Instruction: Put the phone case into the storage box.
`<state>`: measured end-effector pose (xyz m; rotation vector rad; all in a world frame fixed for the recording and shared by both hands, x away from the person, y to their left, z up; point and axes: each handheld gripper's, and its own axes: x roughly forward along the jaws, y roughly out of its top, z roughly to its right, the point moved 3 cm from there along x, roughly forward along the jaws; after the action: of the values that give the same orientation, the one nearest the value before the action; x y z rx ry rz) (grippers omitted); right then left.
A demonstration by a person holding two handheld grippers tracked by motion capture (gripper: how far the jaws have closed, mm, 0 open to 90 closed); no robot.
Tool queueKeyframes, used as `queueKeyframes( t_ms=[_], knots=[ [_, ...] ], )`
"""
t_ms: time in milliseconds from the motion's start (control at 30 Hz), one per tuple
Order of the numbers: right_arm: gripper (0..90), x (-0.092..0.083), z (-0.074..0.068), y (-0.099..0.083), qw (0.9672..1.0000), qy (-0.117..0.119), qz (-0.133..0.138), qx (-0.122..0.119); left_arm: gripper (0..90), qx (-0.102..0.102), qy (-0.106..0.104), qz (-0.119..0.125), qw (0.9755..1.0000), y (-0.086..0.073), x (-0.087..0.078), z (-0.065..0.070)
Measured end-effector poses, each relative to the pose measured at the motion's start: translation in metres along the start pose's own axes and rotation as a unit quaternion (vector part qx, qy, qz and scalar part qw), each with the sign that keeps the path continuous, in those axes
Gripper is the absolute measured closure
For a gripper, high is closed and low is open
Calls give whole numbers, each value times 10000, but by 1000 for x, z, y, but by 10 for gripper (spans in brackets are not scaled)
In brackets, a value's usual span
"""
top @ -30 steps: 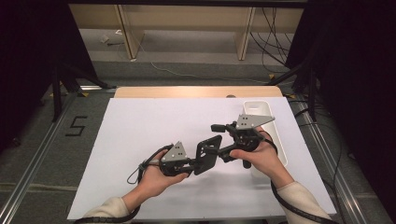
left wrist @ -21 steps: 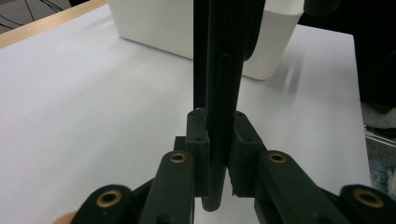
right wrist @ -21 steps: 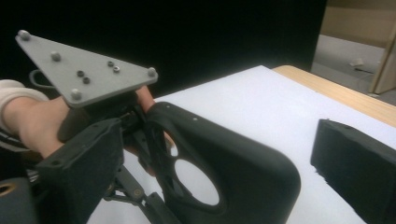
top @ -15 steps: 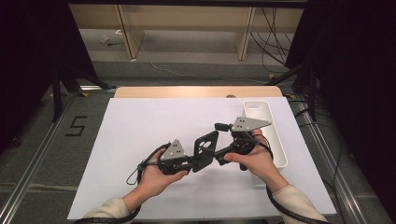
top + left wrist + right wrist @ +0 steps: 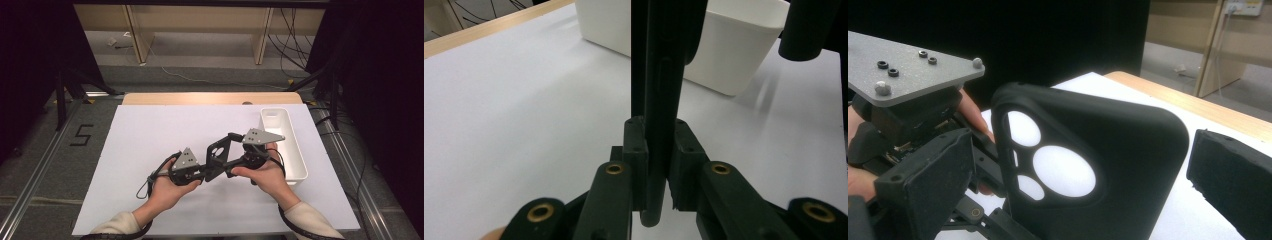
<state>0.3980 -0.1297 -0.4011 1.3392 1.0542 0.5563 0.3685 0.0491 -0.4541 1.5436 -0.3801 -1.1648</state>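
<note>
Left gripper, nearest the person, is clenched on the lower edge of a black phone case, its pads pressing both faces of the thin shell, as the left gripper view shows edge-on. That pinch keeps the case standing upright above the white counter, roughly mid-width and a little toward the person, so its broad face is offered to the other hand.

Right gripper, just beside it, stands released: its jaws have just been opening, and in the right gripper view the case sits between the two pads with clear air on either side, nothing pressing. The camera cut-outs face that view, so the case is turned back-side toward this gripper. I judge this a hand-over or re-grip, with one side holding steady while the other lets go to find a better purchase.

Beyond both hands, at the right edge of the counter, lies a white tray, well placed as a likely drop spot within easy reach of the right hand. Farther off runs the counter's wooden edge.
</note>
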Motion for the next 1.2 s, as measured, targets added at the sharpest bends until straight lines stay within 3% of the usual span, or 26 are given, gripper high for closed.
queueKeyframes(
  t_ms=[400, 833, 1200],
  knots=[
    [4, 8, -6, -5, 9988, -462, 170, 55, 799, -100, 83, 4, 9999, -1, 2, 0],
    [44, 14, -10, -8, 9974, -657, 291, 81, 799, -98, 90, 5, 9999, -1, 3, 1],
    [139, 14, -12, -8, 9955, -833, 436, 133, 798, -112, 91, 23, 9999, -1, 4, 1]
  ],
)
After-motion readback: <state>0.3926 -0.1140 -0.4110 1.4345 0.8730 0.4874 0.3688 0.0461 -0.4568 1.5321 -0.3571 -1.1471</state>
